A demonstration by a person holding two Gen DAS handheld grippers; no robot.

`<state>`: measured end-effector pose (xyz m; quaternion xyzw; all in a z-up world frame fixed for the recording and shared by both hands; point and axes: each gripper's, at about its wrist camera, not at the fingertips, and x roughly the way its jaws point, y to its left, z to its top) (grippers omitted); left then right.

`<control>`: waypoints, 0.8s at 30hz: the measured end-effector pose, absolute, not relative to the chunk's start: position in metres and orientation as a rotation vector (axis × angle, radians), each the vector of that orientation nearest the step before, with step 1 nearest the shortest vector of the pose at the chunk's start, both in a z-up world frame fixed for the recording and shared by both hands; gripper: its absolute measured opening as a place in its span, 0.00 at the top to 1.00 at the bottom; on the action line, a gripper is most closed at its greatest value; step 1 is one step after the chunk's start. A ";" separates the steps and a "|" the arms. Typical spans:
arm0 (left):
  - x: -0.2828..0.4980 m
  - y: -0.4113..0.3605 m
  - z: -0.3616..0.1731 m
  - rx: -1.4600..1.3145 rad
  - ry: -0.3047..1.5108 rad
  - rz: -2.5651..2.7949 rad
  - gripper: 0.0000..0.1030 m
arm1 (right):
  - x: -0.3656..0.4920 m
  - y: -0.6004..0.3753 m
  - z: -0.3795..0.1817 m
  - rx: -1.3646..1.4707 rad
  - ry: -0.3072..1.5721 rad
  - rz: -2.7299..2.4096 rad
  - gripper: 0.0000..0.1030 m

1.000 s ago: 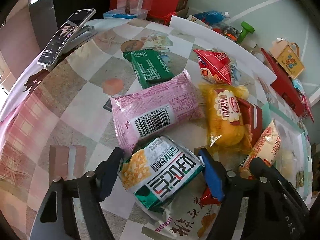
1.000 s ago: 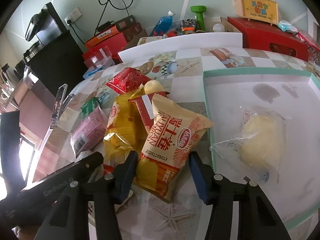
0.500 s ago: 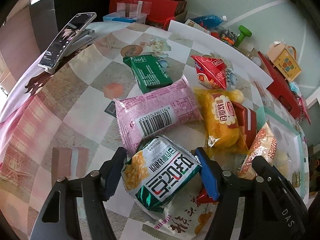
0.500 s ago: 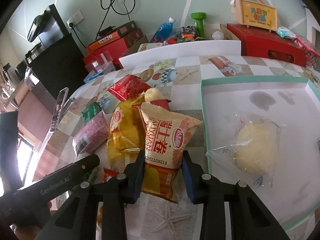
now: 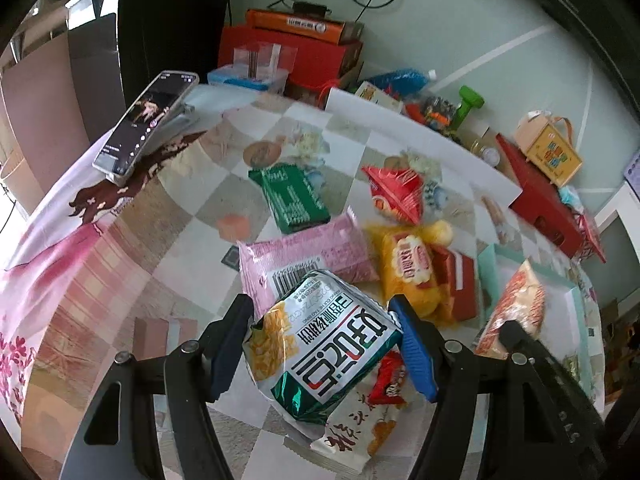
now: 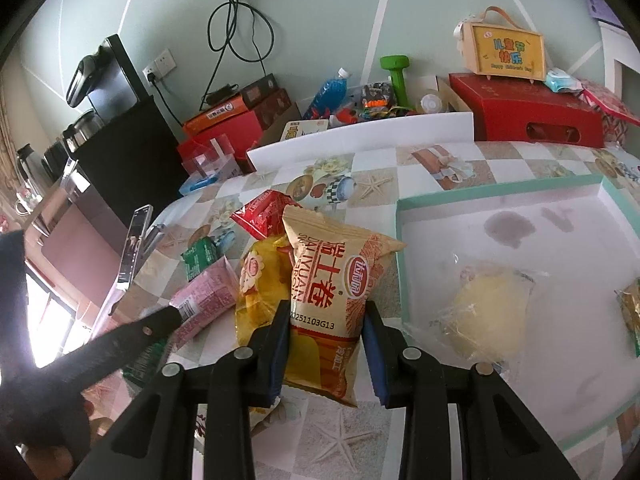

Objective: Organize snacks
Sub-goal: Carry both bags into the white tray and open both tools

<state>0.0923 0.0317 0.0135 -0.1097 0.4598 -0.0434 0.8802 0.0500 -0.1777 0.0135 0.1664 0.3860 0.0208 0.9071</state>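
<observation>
My left gripper (image 5: 320,344) is shut on a green and white snack bag (image 5: 324,344) and holds it lifted above the table. My right gripper (image 6: 326,344) is shut on an orange and cream snack bag (image 6: 332,280), raised left of the white tray (image 6: 496,196) with a teal rim. That bag also shows in the left wrist view (image 5: 514,308). A pink pack (image 5: 308,252), a yellow pack (image 5: 408,272), a red pack (image 5: 396,192) and a green pack (image 5: 290,196) lie on the table.
The tray holds a clear-wrapped yellow bun (image 6: 488,316) and another snack at its right edge (image 6: 632,308). A phone on a stand (image 5: 146,124) is at the table's left. Red boxes (image 6: 528,116), a blue bottle (image 6: 328,92) and clutter line the back wall.
Both grippers closed on their bags and lifted them. The right jaws went from wide open to pinching the orange bag; the left bag rose off the table.
</observation>
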 end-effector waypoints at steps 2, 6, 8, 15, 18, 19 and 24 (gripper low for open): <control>0.091 0.031 0.017 -0.229 0.947 -0.094 0.31 | 0.050 -0.178 0.014 0.345 0.797 0.043 0.65; 0.089 0.029 0.024 -0.234 0.925 -0.106 0.31 | 0.048 -0.180 0.016 0.351 0.788 0.040 0.65; 0.087 0.027 0.030 -0.249 0.900 -0.119 0.31 | 0.046 -0.183 0.018 0.353 0.778 0.034 0.65; 0.080 0.003 0.051 -0.233 0.822 -0.184 0.31 | 0.033 -0.213 0.033 0.351 0.724 -0.055 0.65; 0.077 -0.019 0.060 -0.213 0.792 -0.247 0.31 | 0.026 -0.237 0.040 0.360 0.694 -0.124 0.65; 0.077 -0.027 0.062 -0.203 0.787 -0.265 0.31 | 0.023 -0.247 0.041 0.367 0.687 -0.147 0.65; 0.074 -0.079 0.068 -0.135 0.769 -0.386 0.31 | 0.008 -0.293 0.044 0.403 0.658 -0.275 0.65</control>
